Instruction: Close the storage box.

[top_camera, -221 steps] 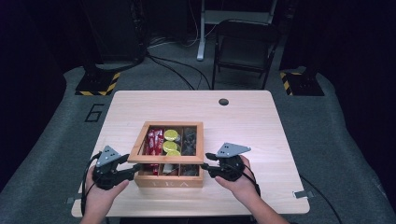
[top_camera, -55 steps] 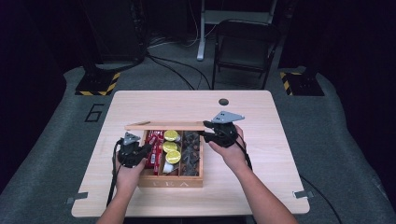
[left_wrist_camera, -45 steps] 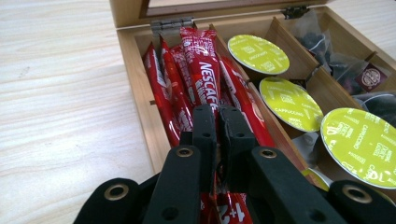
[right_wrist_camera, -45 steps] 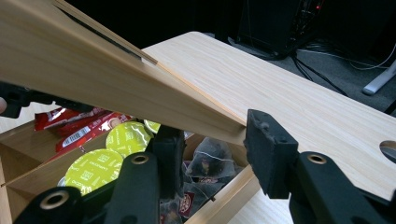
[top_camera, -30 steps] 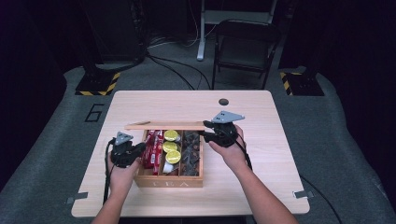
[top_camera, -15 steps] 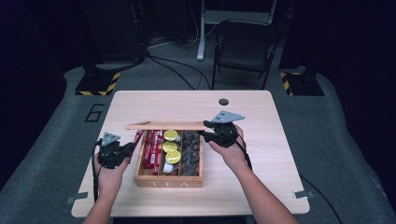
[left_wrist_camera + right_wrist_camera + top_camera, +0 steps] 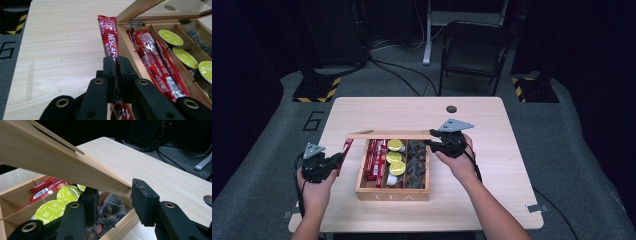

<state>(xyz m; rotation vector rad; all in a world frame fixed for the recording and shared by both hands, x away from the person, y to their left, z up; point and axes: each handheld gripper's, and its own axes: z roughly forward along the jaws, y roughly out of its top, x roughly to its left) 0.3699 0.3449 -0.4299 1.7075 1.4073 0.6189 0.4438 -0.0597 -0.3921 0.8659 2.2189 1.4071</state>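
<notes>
A wooden tea box [image 7: 393,192] stands mid-table with its glass-paned lid [image 7: 388,134] raised. My right gripper [image 7: 433,145] is shut on the lid's [image 7: 62,167] right front corner and holds it up, one jaw on each side of the frame [image 7: 116,195]. Left of the box, my left gripper [image 7: 336,161] is shut on a red Nescafe stick [image 7: 345,150]. In the left gripper view the stick [image 7: 108,32] runs away from the closed jaws [image 7: 116,60], just outside the box wall [image 7: 130,50]. More red sticks [image 7: 152,57], yellow-green capsules [image 7: 170,37] and tea bags [image 7: 112,206] fill the compartments.
A small dark hole [image 7: 451,108] marks the table's far side. Bare tabletop [image 7: 62,50] lies left of the box. Beyond the table stand a folding chair [image 7: 474,50] and floor cables [image 7: 397,75]; striped floor markers [image 7: 317,90] sit at both far corners.
My left gripper has drawn leftwards out of the box's left compartment with the red stick, and now hangs beside the box. The right gripper and the raised lid have not moved.
</notes>
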